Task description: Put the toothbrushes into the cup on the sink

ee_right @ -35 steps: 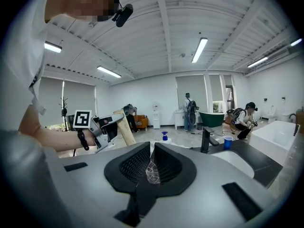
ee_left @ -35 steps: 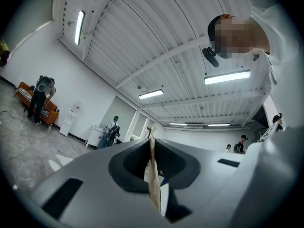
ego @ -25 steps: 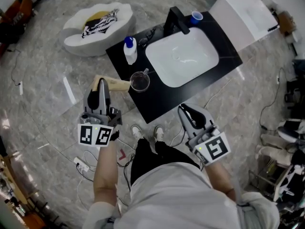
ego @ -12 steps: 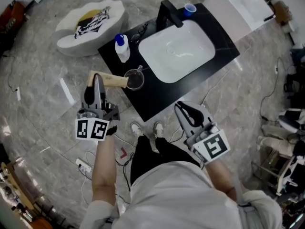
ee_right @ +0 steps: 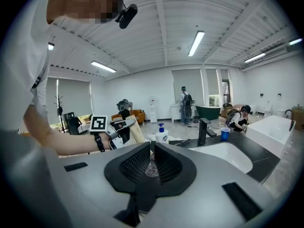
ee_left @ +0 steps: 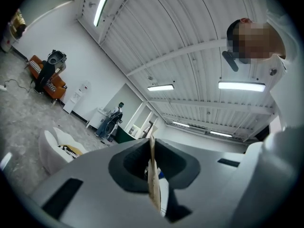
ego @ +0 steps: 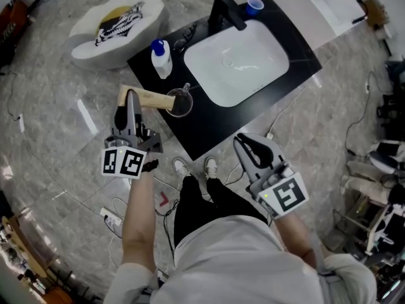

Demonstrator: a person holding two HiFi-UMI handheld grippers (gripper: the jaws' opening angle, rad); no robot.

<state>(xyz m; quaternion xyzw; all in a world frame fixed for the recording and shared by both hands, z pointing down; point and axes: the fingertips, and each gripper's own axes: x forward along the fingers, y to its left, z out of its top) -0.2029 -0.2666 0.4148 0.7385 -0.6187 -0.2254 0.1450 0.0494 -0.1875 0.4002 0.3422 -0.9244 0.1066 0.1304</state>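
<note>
- Left gripper (ego: pixel 131 100): jaws clamped on a toothbrush pack (ego: pixel 155 98) — the gap is only as wide as the pack is thin.
- Pack look: flat, long, beige, cardboard-like. In the left gripper view it shows edge-on, a thin pale strip running up between the pads. No print readable.
- Pack position: gripped at one end, the rest sticking out past the jaw tips toward the black counter (ego: pixel 209 128). In the head view its free end sits right at the rim of the clear glass cup (ego: pixel 180 104); touching or just above, can't tell.
- In the right gripper view the pack tilts upward, off to the side of the cup.
- Right gripper (ego: pixel 243 143): jaws together, nothing in them. It hangs off the counter's near edge, apart from everything on top.
- Glass cup: upright on the counter corner nearest the left gripper, just beside the white basin (ego: pixel 237 59).
- Also on the counter: white bottle with blue cap (ego: pixel 161 59), black faucet (ego: pixel 224 14) behind the basin, blue cup (ego: pixel 255 5) next to the faucet — well apart from the pack.
</note>
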